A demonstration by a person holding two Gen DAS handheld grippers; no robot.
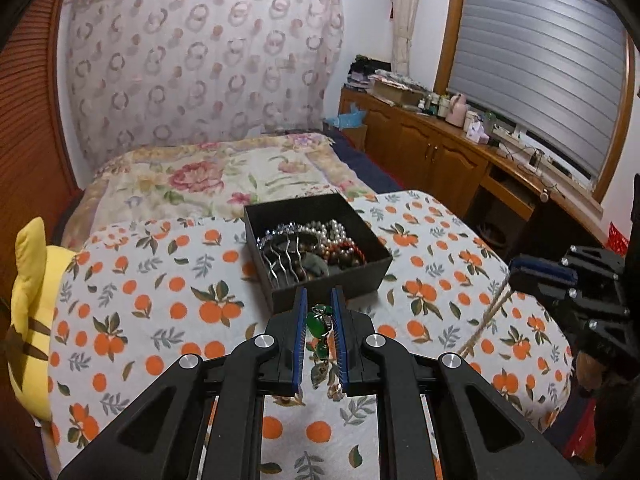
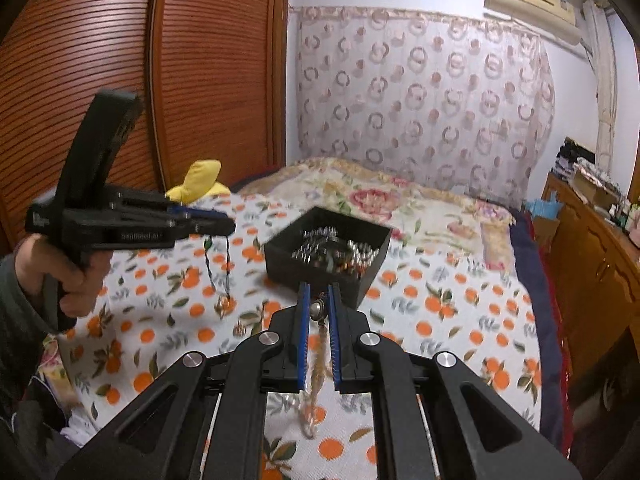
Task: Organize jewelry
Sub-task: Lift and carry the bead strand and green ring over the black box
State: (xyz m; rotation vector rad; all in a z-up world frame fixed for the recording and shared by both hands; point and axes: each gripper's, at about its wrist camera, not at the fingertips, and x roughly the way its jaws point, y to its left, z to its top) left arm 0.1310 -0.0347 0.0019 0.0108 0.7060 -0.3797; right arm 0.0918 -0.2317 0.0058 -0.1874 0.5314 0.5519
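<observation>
A green-stone pendant (image 1: 318,326) is pinched in the left gripper (image 1: 319,300) and a pale beaded necklace (image 2: 318,312) in the right gripper (image 2: 319,294), both hanging above the orange-print cloth (image 1: 160,300) just short of the black box (image 1: 372,276) already full of pearls, beads and a hair comb. The dangling cords could snag on each other or the box rim, or slip free. The cloth covers a bed with a floral quilt (image 1: 208,176) beyond, a wooden cabinet (image 1: 432,148) beside it
</observation>
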